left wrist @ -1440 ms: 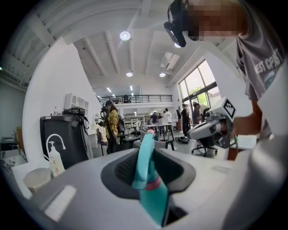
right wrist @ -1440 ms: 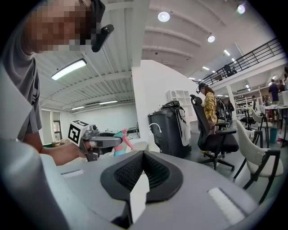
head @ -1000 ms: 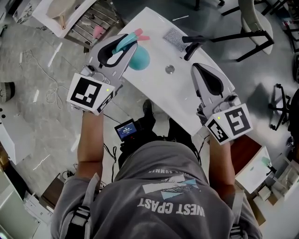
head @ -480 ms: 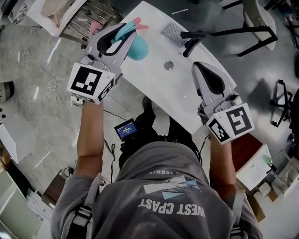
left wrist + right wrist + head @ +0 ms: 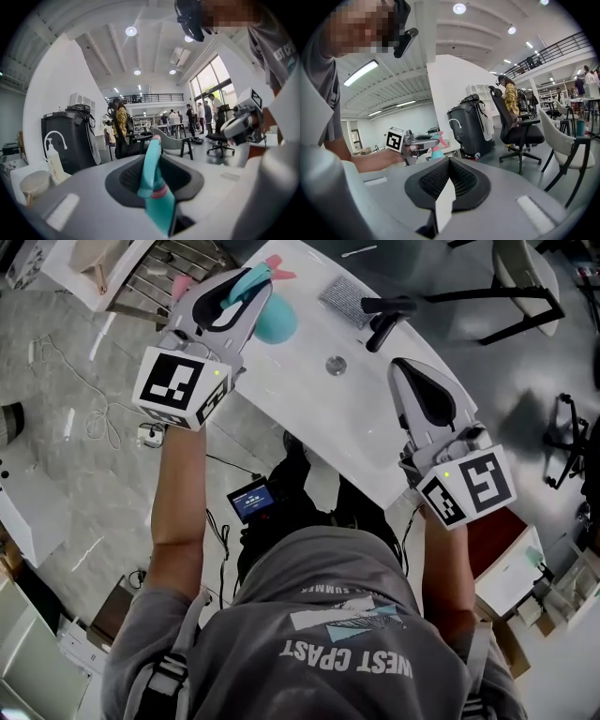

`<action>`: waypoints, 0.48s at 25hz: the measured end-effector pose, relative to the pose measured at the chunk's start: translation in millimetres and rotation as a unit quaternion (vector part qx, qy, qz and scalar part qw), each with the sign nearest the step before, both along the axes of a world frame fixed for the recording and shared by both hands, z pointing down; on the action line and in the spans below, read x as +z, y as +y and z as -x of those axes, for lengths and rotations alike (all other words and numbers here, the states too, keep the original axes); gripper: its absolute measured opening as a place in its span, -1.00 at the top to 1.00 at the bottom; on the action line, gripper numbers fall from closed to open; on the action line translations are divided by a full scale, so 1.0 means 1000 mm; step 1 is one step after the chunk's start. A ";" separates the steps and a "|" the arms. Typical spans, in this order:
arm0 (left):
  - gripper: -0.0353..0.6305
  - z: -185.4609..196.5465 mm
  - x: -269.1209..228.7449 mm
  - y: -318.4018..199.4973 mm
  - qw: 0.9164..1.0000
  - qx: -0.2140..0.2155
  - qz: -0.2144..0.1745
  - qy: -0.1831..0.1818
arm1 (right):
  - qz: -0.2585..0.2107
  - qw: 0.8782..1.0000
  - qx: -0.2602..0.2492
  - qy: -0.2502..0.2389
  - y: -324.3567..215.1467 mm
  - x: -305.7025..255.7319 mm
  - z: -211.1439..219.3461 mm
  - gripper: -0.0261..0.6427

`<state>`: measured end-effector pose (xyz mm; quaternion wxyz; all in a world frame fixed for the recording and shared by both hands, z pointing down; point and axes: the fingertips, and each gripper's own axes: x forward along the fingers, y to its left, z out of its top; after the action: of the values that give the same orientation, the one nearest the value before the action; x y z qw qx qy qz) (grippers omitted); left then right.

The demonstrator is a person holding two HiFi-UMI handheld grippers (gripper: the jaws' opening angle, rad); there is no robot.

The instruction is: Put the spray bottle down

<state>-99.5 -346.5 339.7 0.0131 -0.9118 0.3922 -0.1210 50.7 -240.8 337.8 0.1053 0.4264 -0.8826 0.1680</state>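
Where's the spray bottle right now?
Head view, upper left: the teal spray bottle is clamped in the left gripper at the left end of the white counter, left of the drain and black faucet.

- You're in a big open-plan lab/office hall, not a home.
- High white ceiling [image 5: 108,44] w/ round lights [image 5: 131,31]; mezzanine railing [image 5: 145,98] across the back.
- Tall windows [image 5: 208,79] down one side.
- Office furniture: black swivel chair [image 5: 516,126], white shell chairs [image 5: 569,140], desks further off.
- Several people [image 5: 120,123] standing about, so it's a shared workspace.
- Black cabinet [image 5: 65,143] w/ white tap logo close by you.
- In front of you: white bench [image 5: 300,418] w/ drain [image 5: 336,365] & black tap [image 5: 382,322], i.e. a sink-type top.
- Grey stone-look floor [image 5: 56,484] all round it, loose cables lying there.
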 end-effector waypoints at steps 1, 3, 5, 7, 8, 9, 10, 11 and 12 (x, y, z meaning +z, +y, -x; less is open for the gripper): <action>0.61 0.000 0.003 -0.003 1.000 0.000 0.001 0.000 | 0.002 1.000 0.000 0.000 -0.001 0.002 0.000 0.92; 0.61 0.001 0.009 -0.008 1.000 0.000 0.004 -0.001 | 0.006 1.000 0.001 0.001 -0.002 0.005 0.002 0.92; 0.61 0.001 0.014 -0.014 1.000 0.000 0.001 -0.002 | 0.009 1.000 0.001 0.001 -0.004 0.009 0.004 0.92; 0.61 0.000 0.017 -0.021 1.000 0.000 -0.002 -0.002 | 0.013 1.000 0.001 0.001 -0.006 0.014 0.004 0.92; 0.61 -0.001 0.019 -0.023 1.000 0.000 -0.002 -0.001 | 0.015 1.000 0.001 0.001 -0.007 0.017 0.004 0.92; 0.61 -0.001 0.022 -0.026 1.000 -0.001 -0.002 -0.001 | 0.017 1.000 0.000 0.001 -0.007 0.019 0.004 0.92; 0.61 -0.001 0.024 -0.028 1.000 -0.001 -0.001 0.000 | 0.019 1.000 0.001 0.001 -0.007 0.022 0.003 0.92; 0.61 -0.002 0.027 -0.030 1.000 -0.001 -0.001 0.000 | 0.022 1.000 0.001 0.001 -0.007 0.025 0.003 0.92; 0.61 -0.002 0.029 -0.032 1.000 -0.002 0.000 0.001 | 0.024 1.000 0.002 0.002 -0.007 0.028 0.003 0.92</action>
<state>-97.8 -378.6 369.1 0.0131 -0.9111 0.3940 -0.1204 47.4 -248.2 366.0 0.1166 0.4254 -0.8774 0.1886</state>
